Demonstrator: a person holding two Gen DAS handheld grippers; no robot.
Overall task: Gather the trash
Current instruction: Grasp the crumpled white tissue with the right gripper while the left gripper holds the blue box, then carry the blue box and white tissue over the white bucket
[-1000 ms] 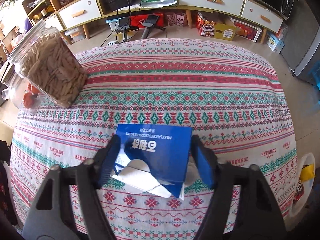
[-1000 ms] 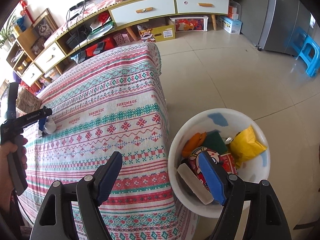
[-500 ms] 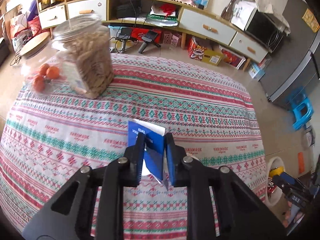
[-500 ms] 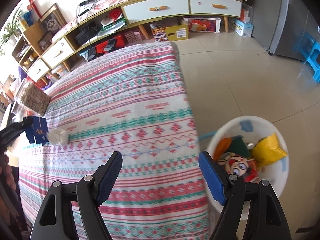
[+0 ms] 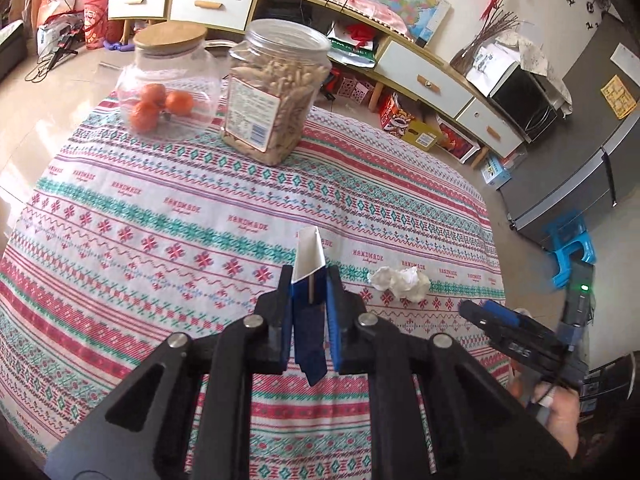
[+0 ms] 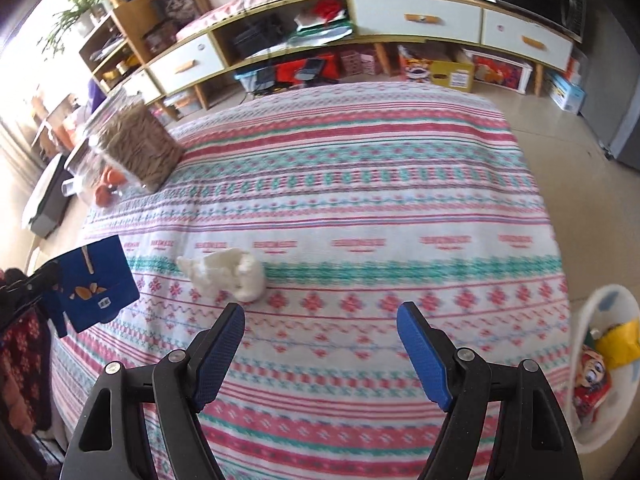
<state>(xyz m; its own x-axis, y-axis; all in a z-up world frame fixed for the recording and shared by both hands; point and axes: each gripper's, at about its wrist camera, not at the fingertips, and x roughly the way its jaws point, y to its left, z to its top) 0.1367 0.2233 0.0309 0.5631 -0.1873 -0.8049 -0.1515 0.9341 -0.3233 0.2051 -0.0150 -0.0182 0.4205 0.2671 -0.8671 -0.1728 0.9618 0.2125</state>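
A flattened blue carton (image 5: 310,332) with a white inner flap is lifted off the patterned tablecloth (image 5: 160,240). My left gripper (image 5: 309,278) is shut on it, its jaws still closing. The right wrist view shows the same carton (image 6: 96,280) hanging at the left edge. A crumpled white tissue (image 6: 228,274) lies on the cloth just beyond my right gripper (image 6: 320,320), which is open and holds nothing. In the left wrist view the tissue (image 5: 400,280) lies right of the carton, with the right gripper (image 5: 492,320) near it.
A white trash bin (image 6: 600,294) with wrappers inside stands on the floor off the table's right edge. A clear jar of snacks (image 5: 276,92) and a glass jar of oranges (image 5: 168,80) stand at the far left corner. Cabinets line the back wall.
My left gripper closed on the blue carton and lifted it off the tissue. My right gripper swung left from over the bin to above the table, near the tissue.
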